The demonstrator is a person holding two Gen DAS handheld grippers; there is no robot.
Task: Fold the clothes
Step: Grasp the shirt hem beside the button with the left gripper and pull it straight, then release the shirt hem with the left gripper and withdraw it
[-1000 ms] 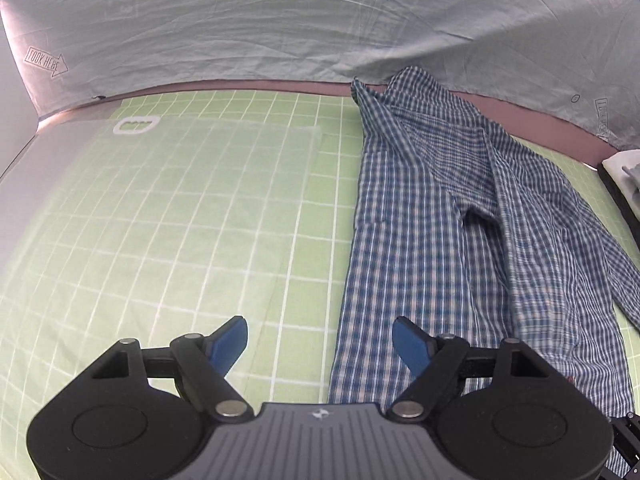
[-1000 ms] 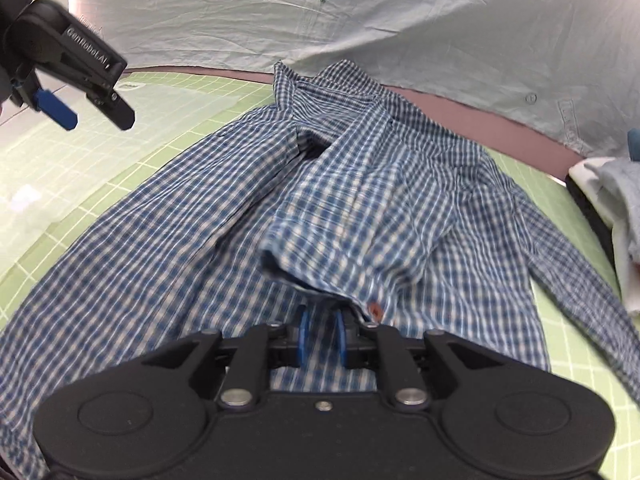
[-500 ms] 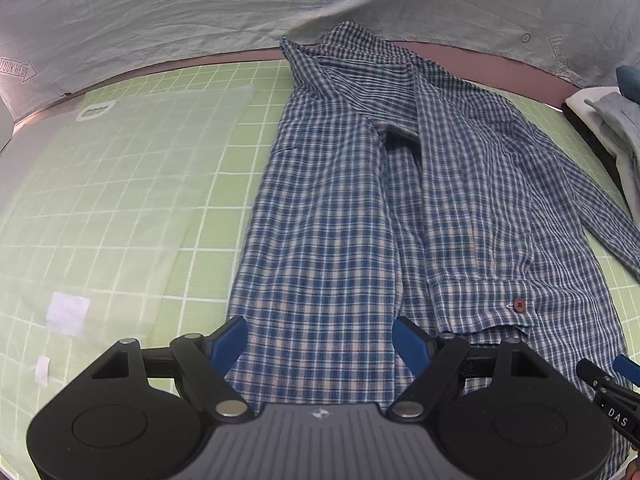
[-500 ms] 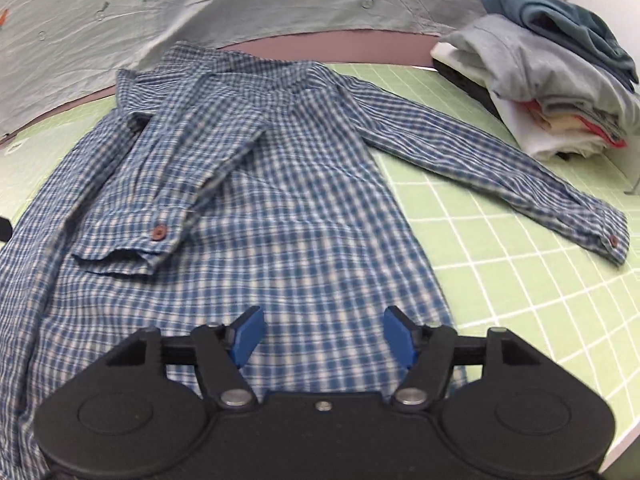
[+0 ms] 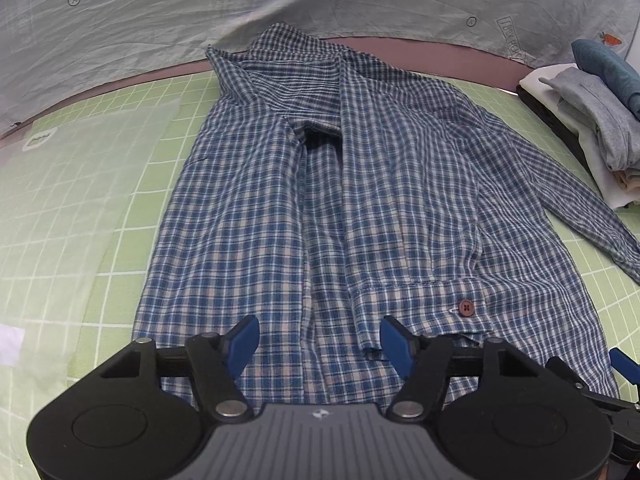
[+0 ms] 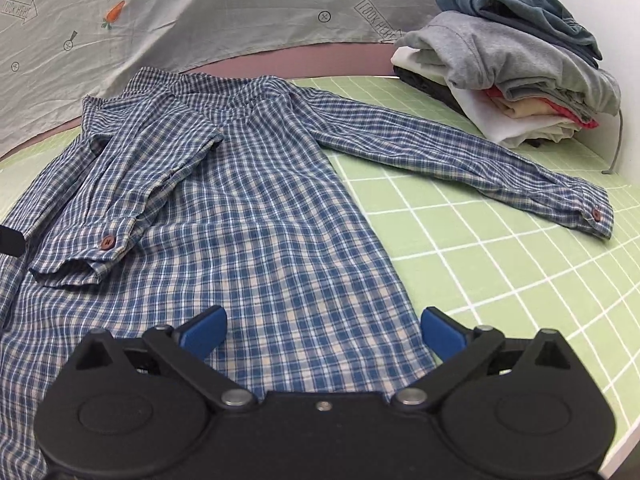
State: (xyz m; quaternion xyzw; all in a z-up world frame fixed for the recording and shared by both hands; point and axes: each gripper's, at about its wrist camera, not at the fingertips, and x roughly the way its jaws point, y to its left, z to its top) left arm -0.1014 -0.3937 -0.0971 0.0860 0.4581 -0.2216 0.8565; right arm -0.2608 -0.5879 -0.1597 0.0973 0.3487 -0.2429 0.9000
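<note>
Left gripper [image 5: 316,338] sits with its blue pads spread wide, nothing between them, low over the hem of the plaid shirt [image 5: 256,216]. Right gripper [image 6: 322,332] is just as wide apart and empty, over the shirt's lower edge. The shirt lies flat on the green grid mat [image 6: 500,280], collar up at twelve o'clock. One sleeve is folded across the body, its buttoned cuff [image 5: 424,304] just ahead of the left gripper at one o'clock; in the right view that cuff [image 6: 84,256] lies at ten o'clock. The other sleeve [image 6: 460,152] stretches out over the mat toward two o'clock. Beyond it, a stack of folded clothes [image 6: 512,76] sits at one o'clock. A grey printed sheet [image 5: 160,20] hangs behind.
</note>
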